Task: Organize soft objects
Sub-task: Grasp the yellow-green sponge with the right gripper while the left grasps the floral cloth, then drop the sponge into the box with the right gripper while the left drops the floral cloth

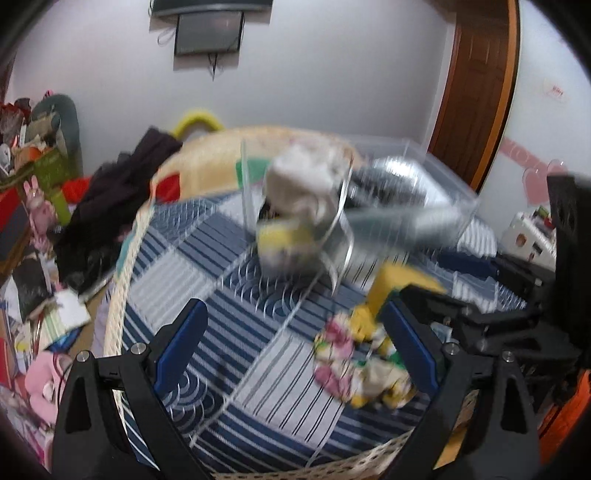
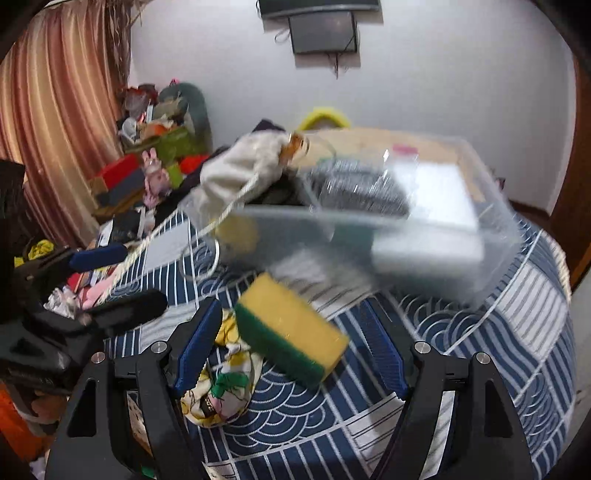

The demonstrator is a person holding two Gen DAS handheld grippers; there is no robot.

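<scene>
A clear plastic bin (image 2: 436, 236) (image 1: 413, 206) sits on the blue patterned bedspread, holding a white drawstring bag (image 2: 236, 177) (image 1: 299, 181) and dark items. A yellow-and-green sponge (image 2: 291, 332) lies between the fingers of my open right gripper (image 2: 291, 354), blurred; I cannot tell if it rests on the bed. A floral cloth bundle (image 2: 225, 384) (image 1: 354, 365) lies by the right gripper's left finger. My left gripper (image 1: 295, 354) is open and empty, left of the bundle. The right gripper's black fingers (image 1: 436, 302) show in the left wrist view.
A round bed with a blue and white cover (image 1: 221, 258) and cream edging fills the middle. Cluttered boxes, toys and dark clothes (image 1: 107, 206) lie to the left. A wooden door (image 1: 476, 92) is at the right, and a wall screen (image 2: 325, 29) above.
</scene>
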